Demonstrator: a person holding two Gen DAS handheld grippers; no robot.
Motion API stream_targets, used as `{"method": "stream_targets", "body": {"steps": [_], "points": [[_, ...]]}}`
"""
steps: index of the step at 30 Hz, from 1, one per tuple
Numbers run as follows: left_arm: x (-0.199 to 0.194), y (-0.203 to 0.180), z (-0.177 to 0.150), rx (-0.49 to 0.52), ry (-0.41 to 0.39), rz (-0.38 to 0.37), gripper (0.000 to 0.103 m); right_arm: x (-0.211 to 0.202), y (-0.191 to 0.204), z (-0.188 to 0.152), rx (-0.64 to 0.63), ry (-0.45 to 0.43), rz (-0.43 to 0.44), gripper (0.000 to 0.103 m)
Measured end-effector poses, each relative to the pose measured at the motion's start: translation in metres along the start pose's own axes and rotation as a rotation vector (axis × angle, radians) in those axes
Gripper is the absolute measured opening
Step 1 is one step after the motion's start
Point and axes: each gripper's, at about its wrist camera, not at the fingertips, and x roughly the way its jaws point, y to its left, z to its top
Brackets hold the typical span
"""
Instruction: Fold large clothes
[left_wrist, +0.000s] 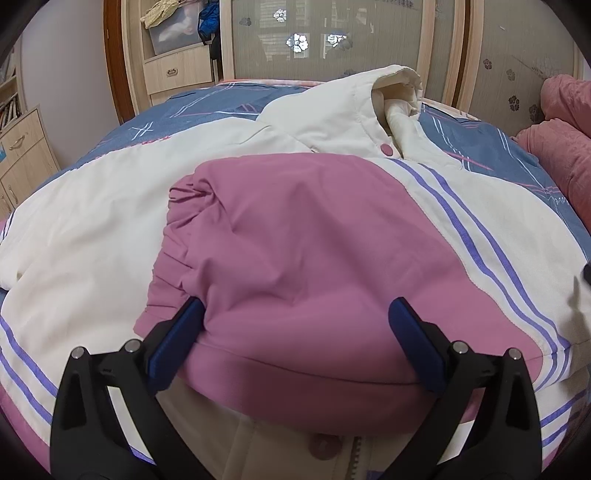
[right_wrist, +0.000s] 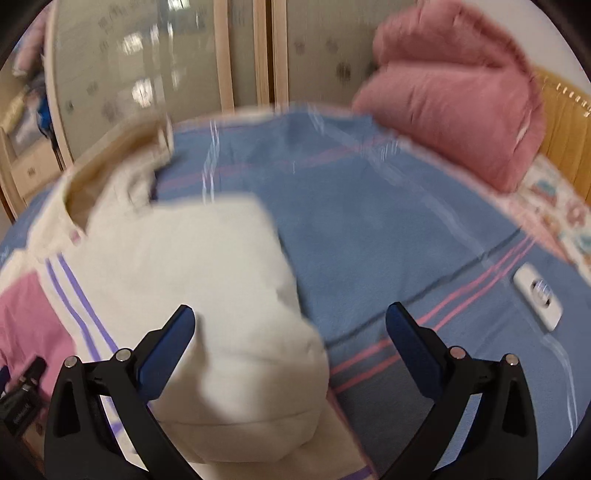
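A large cream jacket (left_wrist: 110, 206) with purple stripes, a hood and a pink sleeve (left_wrist: 303, 251) lies spread on the bed. The pink sleeve is folded across the jacket's front. My left gripper (left_wrist: 295, 332) is open, its blue fingers standing either side of the pink cuff without pinching it. In the blurred right wrist view, my right gripper (right_wrist: 290, 332) is open above a cream sleeve (right_wrist: 229, 280) of the jacket that is folded inward, its cuff near the left finger (right_wrist: 166, 354).
The bed has a blue sheet (right_wrist: 388, 236) with pink and white lines. A pink quilt (right_wrist: 454, 96) is piled at the bed's right. A white remote-like object (right_wrist: 537, 297) lies on the sheet. Wardrobe doors (left_wrist: 332, 40) and drawers (left_wrist: 177, 70) stand behind.
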Motion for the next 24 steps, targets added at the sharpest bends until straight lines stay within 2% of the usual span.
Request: {"method": "stream_targets", "body": {"steps": [2,4,6,8,12,17,21,23,24], "points": [[0.000,0.000,0.000,0.000,0.000,0.000,0.101,-0.006,0.007,0.000,-0.032,-0.016,0.034,0.102],[0.000,0.000,0.000,0.000,-0.001,0.000,0.101,0.005,0.018,-0.004,-0.083,0.052,0.052,0.102],[0.000,0.000,0.000,0.000,0.000,0.000,0.101,0.030,0.023,-0.014,-0.117,0.162,0.012,0.102],[0.001,0.000,0.000,0.001,-0.001,-0.001,0.101,0.045,0.015,-0.017,-0.079,0.227,0.040,0.102],[0.001,0.000,0.000,0.002,-0.004,0.000,0.101,0.038,0.001,-0.010,-0.037,0.182,-0.042,0.102],[0.000,-0.001,0.000,0.007,-0.010,0.011,0.101,0.030,0.003,-0.011,-0.048,0.160,-0.041,0.102],[0.000,-0.001,0.000,0.008,-0.010,0.011,0.101,0.009,0.009,-0.003,-0.057,0.068,0.040,0.102],[0.000,-0.001,0.000,0.008,-0.010,0.010,0.101,0.009,0.015,-0.003,-0.076,0.079,0.078,0.102],[0.000,-0.001,0.000,0.008,-0.010,0.011,0.101,0.015,0.018,-0.006,-0.086,0.117,0.100,0.102]]}}
